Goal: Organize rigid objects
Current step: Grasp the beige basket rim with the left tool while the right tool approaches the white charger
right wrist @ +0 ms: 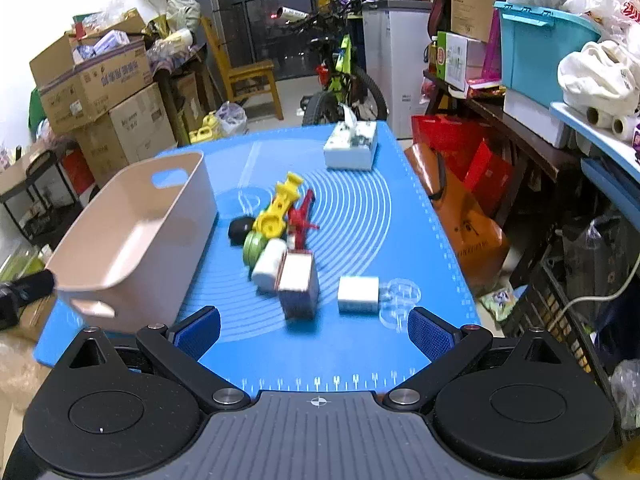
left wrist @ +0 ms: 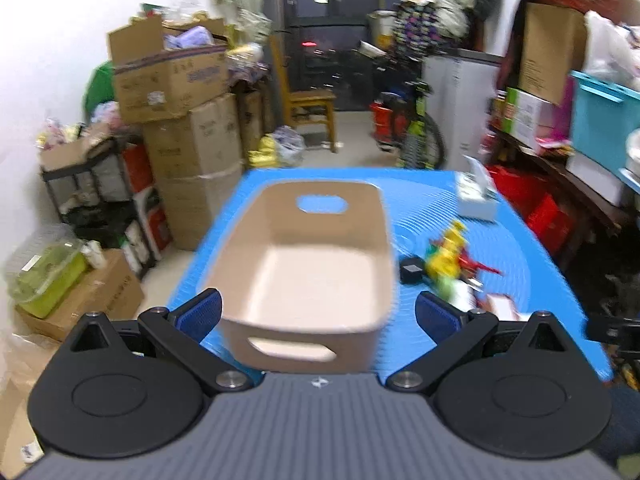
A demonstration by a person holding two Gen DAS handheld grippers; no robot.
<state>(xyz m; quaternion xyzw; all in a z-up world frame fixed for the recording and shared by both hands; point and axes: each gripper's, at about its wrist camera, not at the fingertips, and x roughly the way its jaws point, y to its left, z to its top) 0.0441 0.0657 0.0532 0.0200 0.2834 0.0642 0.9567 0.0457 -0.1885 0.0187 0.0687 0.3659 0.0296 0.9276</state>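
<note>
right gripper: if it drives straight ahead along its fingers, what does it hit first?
Probably the small brown-and-white box, nearest on the right gripper centerline, jaws open. The white block sits just right of that line. Depth is unclear, and it might pass above both.

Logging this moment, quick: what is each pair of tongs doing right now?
Left tongs: open, holding nothing, facing the beige bin.
Right tongs: open, holding nothing, above the blue mat.
</note>
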